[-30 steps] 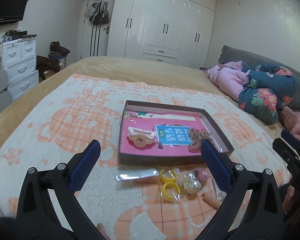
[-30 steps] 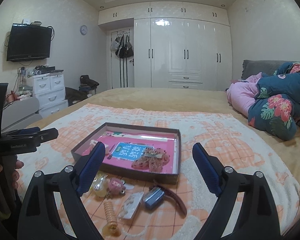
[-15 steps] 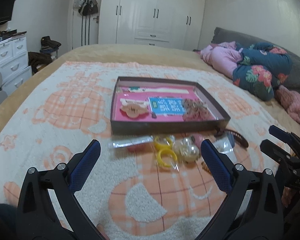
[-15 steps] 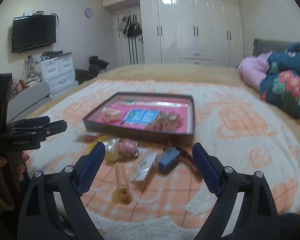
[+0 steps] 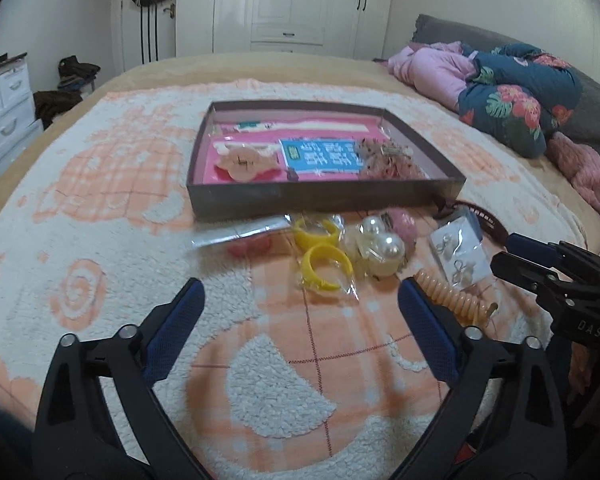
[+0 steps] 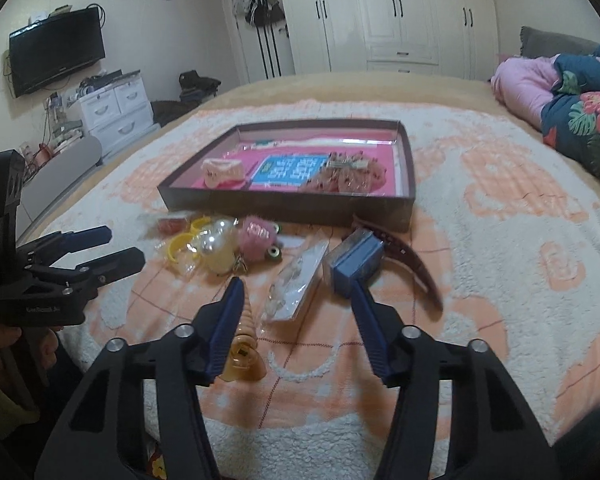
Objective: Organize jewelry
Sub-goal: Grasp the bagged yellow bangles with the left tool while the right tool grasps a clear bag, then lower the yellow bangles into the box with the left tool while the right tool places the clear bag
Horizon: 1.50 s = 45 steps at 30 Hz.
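A shallow brown box [image 5: 324, 196] [image 6: 284, 202] with a pink lining lies on the blanket and holds several hair pieces and a blue card. Loose items lie in front of it: yellow rings in a bag [image 5: 325, 260] [image 6: 178, 246], pearl clips [image 5: 384, 246] [image 6: 216, 244], a clear earring packet [image 5: 458, 254] [image 6: 296, 282], an orange spiral hair tie [image 5: 454, 298] [image 6: 246, 332], a blue case [image 6: 356, 262] and a brown hair clip [image 6: 410, 260]. My left gripper [image 5: 300, 304] [image 6: 116, 246] is open and empty. My right gripper [image 6: 296, 300] [image 5: 508, 250] is open, low over the earring packet.
A white and orange fleece blanket [image 5: 100, 208] covers the bed. Folded pink and floral bedding [image 5: 512, 92] lies at the right. White drawers [image 6: 116, 112] and a wall television [image 6: 56, 56] stand at the left, wardrobes [image 5: 284, 4] at the back.
Both grippers have tilted down and moved closer to the loose items. The right gripper's jaws have narrowed and now flank the earring packet.
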Tool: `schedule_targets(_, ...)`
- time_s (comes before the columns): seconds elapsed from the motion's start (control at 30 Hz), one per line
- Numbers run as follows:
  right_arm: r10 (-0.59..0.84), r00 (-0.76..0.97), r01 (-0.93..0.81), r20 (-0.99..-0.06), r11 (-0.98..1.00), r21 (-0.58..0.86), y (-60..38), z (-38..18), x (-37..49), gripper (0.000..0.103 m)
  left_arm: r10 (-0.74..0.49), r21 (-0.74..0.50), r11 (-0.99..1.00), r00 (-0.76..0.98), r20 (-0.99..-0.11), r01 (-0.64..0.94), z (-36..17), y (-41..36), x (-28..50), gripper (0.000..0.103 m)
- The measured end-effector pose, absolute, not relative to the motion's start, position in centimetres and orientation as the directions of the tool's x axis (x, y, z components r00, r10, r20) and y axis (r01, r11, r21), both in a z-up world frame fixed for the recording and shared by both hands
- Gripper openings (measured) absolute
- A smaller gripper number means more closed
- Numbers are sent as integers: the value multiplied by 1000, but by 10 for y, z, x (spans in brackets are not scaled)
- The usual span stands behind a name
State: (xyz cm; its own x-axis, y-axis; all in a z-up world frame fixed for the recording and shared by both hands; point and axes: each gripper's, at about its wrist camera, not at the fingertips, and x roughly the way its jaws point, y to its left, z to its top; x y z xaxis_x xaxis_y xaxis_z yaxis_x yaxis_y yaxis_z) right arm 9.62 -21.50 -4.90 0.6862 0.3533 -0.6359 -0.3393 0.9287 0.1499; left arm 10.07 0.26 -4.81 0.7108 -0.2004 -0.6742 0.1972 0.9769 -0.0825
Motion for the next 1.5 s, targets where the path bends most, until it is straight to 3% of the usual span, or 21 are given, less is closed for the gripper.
schedule_targets(0.1,361,673,-350,-645,924,153,-211,-53,101,42,-209,-91,975,700,-683,202,-53,1,106,80)
schedule_targets(0.3,392,629,-359,-672,913,196,-206,-63,114,24,-214,-93,973,679,-702,210,-62,-5,115,77)
schedule_targets(0.47,396,633,-365,-665,910,195,-205,-64,117,19,-209,-80,973,675,-708,218,-66,-11,123,74)
schedule_targets(0.6,388,654,-354,-650,916,190,-209,-61,114,17,-169,-28,977,682,-712,214,-70,-17,129,64)
schedule_targets(0.73,389,662,-340,-641,918,206,-217,-58,115,16,-173,-20,974,678,-714,226,-74,-21,134,61)
schedule_targets(1.0,393,675,-335,-625,917,216,-223,-54,110,15,-186,-1,964,673,-715,266,-78,-29,141,35)
schedule_targets(1.5,407,711,-370,-574,910,187,-223,-35,93,15,-269,-87,954,689,-673,288,-50,-14,104,31)
